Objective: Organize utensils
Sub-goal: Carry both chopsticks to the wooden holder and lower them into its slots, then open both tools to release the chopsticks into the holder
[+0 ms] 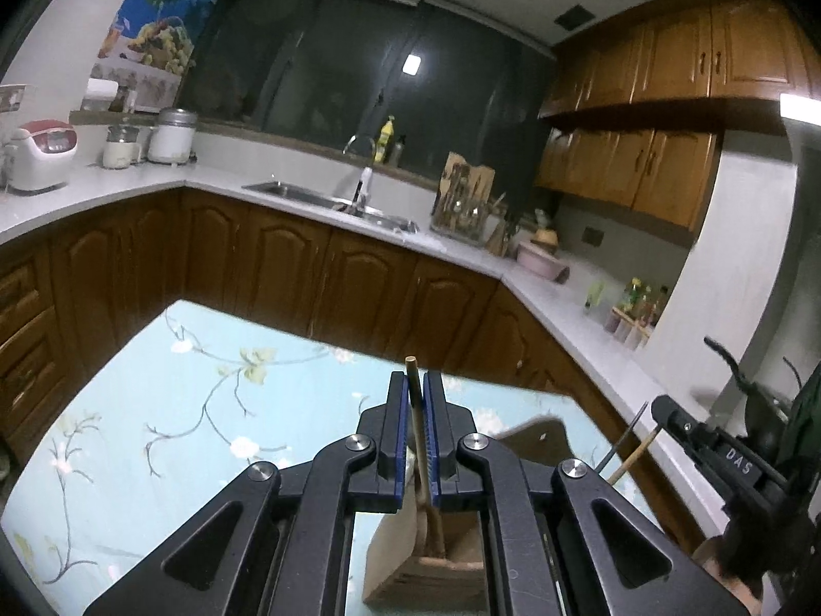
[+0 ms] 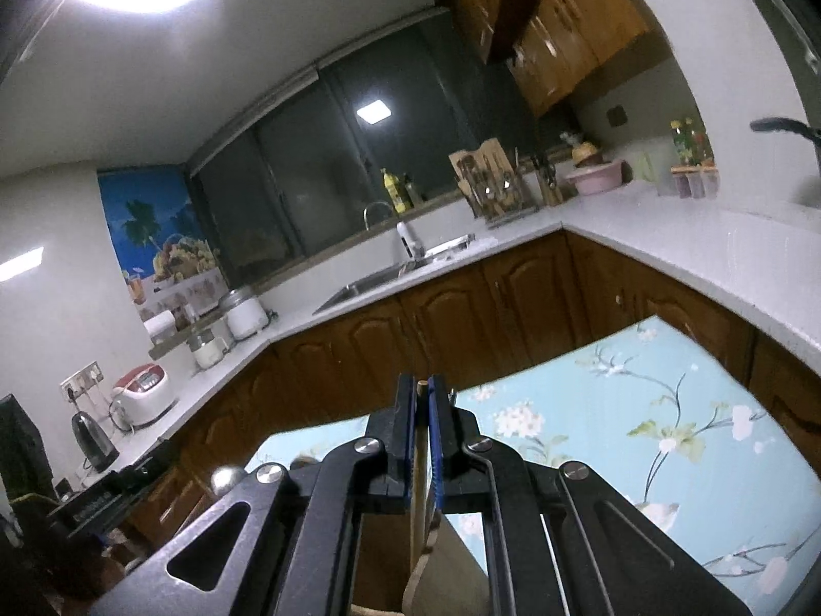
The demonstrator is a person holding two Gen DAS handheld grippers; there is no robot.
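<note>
Over the floral worktop [image 1: 154,410] we are clenching each gripper, left [image 1: 416,385] and right [image 2: 421,390], on a thin wooden stick [image 1: 418,431], another stick [image 2: 419,441].

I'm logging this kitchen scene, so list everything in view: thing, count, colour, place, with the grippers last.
Table: one, light blue floral cloth, below both grippers.
Wooden holder: one, brown, on the table under the left gripper.
Wooden stick: one, tan, clamped in the left gripper.
Second wooden stick: one, tan, clamped in the right gripper.
Sink: one, steel, in the far counter.
Rice cooker: one, white and red, left counter.
Utensil rack: one, wooden, right of the sink.
Pink bowl: one, on the right counter.
Left gripper: black, shut.
Right gripper: black, shut.
</note>
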